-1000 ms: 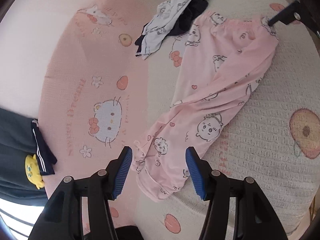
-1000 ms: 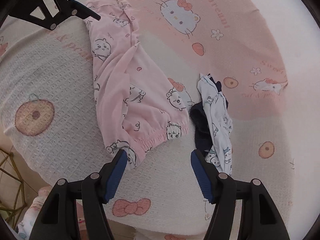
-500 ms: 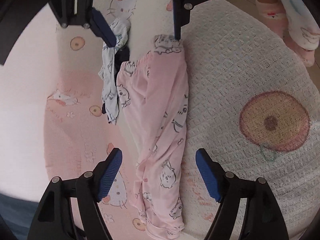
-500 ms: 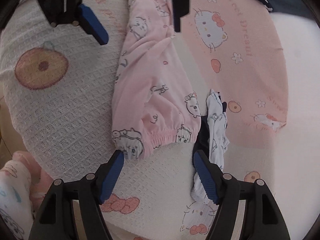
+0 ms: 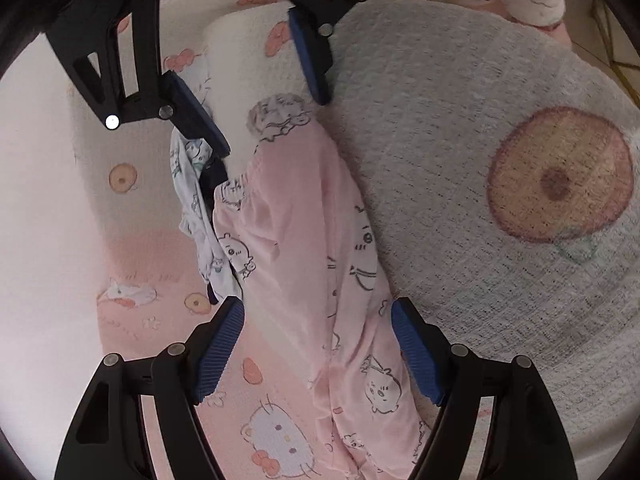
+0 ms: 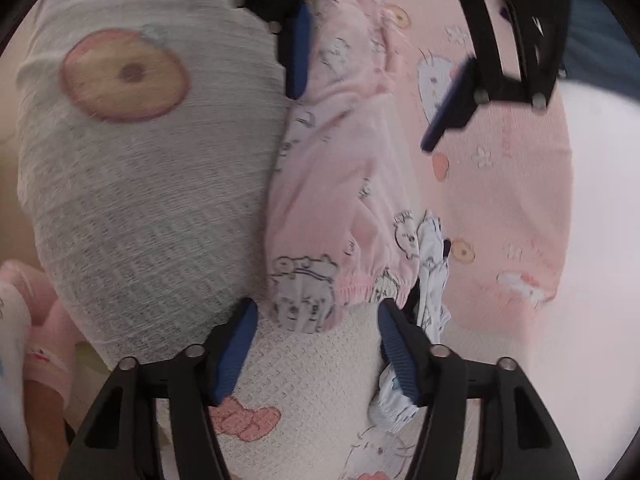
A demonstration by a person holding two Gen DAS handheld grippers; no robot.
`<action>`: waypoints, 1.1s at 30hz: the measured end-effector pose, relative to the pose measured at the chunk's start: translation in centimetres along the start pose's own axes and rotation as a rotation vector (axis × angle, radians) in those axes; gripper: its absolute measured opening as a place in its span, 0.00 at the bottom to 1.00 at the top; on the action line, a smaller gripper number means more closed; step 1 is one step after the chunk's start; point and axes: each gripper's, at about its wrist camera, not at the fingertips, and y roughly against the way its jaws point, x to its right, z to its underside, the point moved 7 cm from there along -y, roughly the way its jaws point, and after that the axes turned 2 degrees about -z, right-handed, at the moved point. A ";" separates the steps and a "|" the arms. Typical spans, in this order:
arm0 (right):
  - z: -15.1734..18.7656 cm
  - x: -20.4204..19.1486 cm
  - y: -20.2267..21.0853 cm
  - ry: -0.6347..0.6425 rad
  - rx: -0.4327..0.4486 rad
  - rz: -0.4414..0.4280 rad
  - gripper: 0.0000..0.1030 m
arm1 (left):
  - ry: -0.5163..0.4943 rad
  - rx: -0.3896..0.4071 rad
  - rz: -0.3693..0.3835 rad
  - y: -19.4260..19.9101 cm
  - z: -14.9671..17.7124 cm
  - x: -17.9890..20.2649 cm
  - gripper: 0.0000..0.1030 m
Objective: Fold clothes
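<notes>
Trousers (image 5: pixel 304 240), soft pink cotton (cartoon-printed, apparently), lie lengthwise on waffle-textured blanket (image 5: pixel 460 160).

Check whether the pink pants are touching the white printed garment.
Touching. The left wrist view shows the pink pants' edge lying against the white printed garment, no gap.

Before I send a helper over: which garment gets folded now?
On the bed's white waffle blanket, find the long pink trousers printed with cartoon animals. Unlike the small white-and-navy garment bunched beside them, they lie stretched out full length.
</notes>
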 end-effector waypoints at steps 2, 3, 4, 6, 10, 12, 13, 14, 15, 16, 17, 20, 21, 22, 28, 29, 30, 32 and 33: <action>-0.2 -0.2 0.2 0.028 0.002 0.027 0.51 | -0.042 0.008 -0.002 -0.4 -0.1 0.5 0.73; -0.4 -0.3 0.3 0.039 0.005 0.037 0.51 | -0.057 0.001 -0.002 -0.8 -0.2 0.7 0.73; -0.5 -0.2 0.4 0.041 0.014 0.043 0.50 | -0.058 0.012 -0.002 -0.9 -0.3 0.6 0.73; -0.8 0.3 0.8 0.035 0.033 0.059 0.50 | -0.048 0.047 -0.009 -0.7 -0.5 0.2 0.73; -1.0 1.1 0.5 0.002 0.050 0.062 0.51 | 0.032 0.060 0.075 -0.9 -0.7 -0.4 0.72; -0.9 0.8 -0.1 0.019 0.040 0.067 0.51 | 0.114 0.062 0.157 -1.4 -0.5 -1.1 0.69; -0.7 0.7 -0.5 0.034 0.037 0.080 0.51 | 0.196 0.053 0.236 -1.9 -0.3 -1.8 0.67; -0.6 0.7 -0.5 0.037 0.038 0.087 0.51 | 0.278 0.043 0.318 -2.4 -0.1 -2.4 0.60; -0.6 0.8 -0.6 0.022 0.035 0.083 0.51 | 0.364 0.029 0.412 -3.0 0.2 -2.9 0.52; -0.6 1.0 -0.6 0.003 0.032 0.074 0.51 | 0.451 0.015 0.506 -3.5 0.5 -3.4 0.47; -0.5 1.3 -0.6 -0.021 0.030 0.060 0.51 | 0.539 0.006 0.597 -4.0 0.8 -3.8 0.42; -0.8 1.7 -0.7 -0.044 0.042 0.046 0.51 | 0.718 -0.005 0.732 -5.1 1.5 -4.4 0.38; -0.9 1.8 -0.7 -0.044 0.044 0.043 0.51 | 0.755 -0.007 0.742 -5.2 1.5 -4.4 0.37; -0.9 1.7 -0.5 -0.039 0.047 0.040 0.50 | 0.782 -0.012 0.742 -5.2 1.4 -4.4 0.37; -2.1 1.9 -0.6 -0.096 0.073 -0.096 0.21 | 1.010 -0.058 0.791 -5.6 1.8 -4.6 0.37; -2.0 2.1 -0.6 -0.123 0.072 -0.120 0.20 | 1.054 -0.069 0.802 -5.7 1.8 -4.7 0.37; -2.0 2.6 -0.6 -0.176 0.071 -0.161 0.19 | 1.097 -0.080 0.813 -5.8 1.9 -4.8 0.37; -1.5 3.7 -0.7 -0.275 0.081 -0.264 0.19 | 1.167 -0.103 0.827 -5.9 1.9 -5.0 0.37; -1.1 4.4 -0.8 -0.334 0.086 -0.329 0.19 | 1.196 -0.116 0.831 -6.0 1.8 -5.0 0.37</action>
